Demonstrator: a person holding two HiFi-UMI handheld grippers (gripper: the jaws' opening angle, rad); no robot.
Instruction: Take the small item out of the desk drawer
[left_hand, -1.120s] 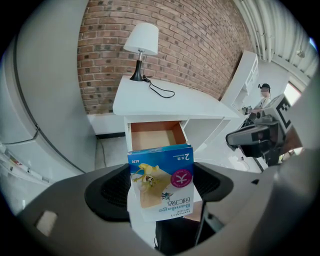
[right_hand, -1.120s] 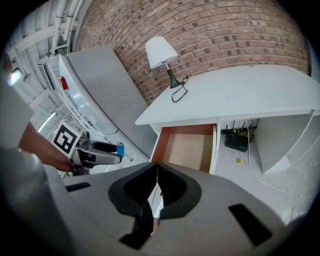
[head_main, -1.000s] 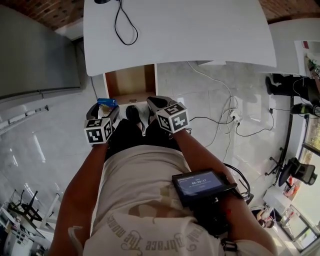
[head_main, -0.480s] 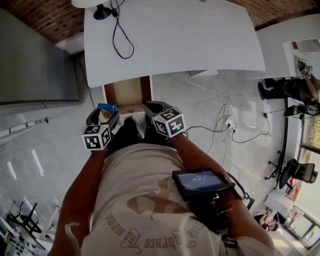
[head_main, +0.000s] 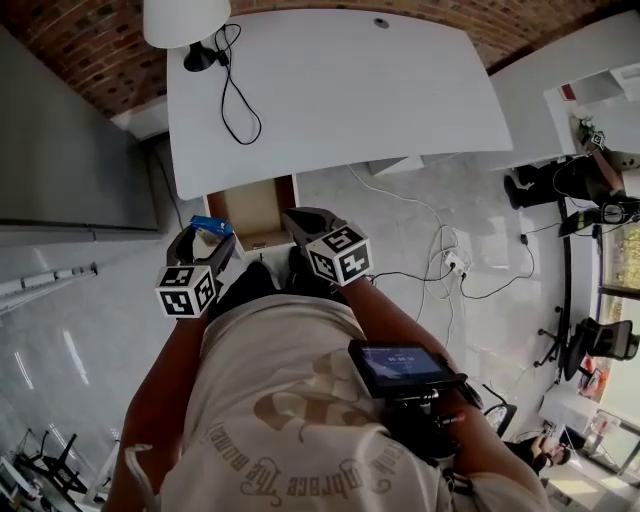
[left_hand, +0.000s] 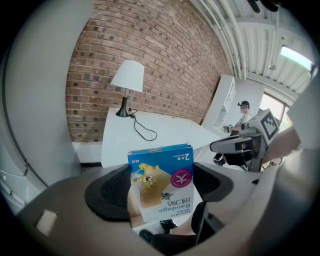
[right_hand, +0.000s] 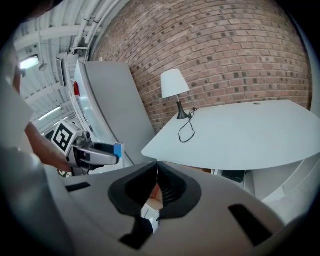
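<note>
Box (left_hand: 161, 182): blue top, beige picture, magenta round badge, white lower part with blue print. Left tongs (head_main: 209, 236), right tongs (head_main: 295, 220): dark grey, cubes in black-and-white squares. Tabletop (head_main: 340, 90) white; drawer (head_main: 252, 203) inside tan. Wall (left_hand: 150, 45) at 12 o'clock: red-brown brick. Lamp (left_hand: 127, 80): white shade, black stem.
</note>
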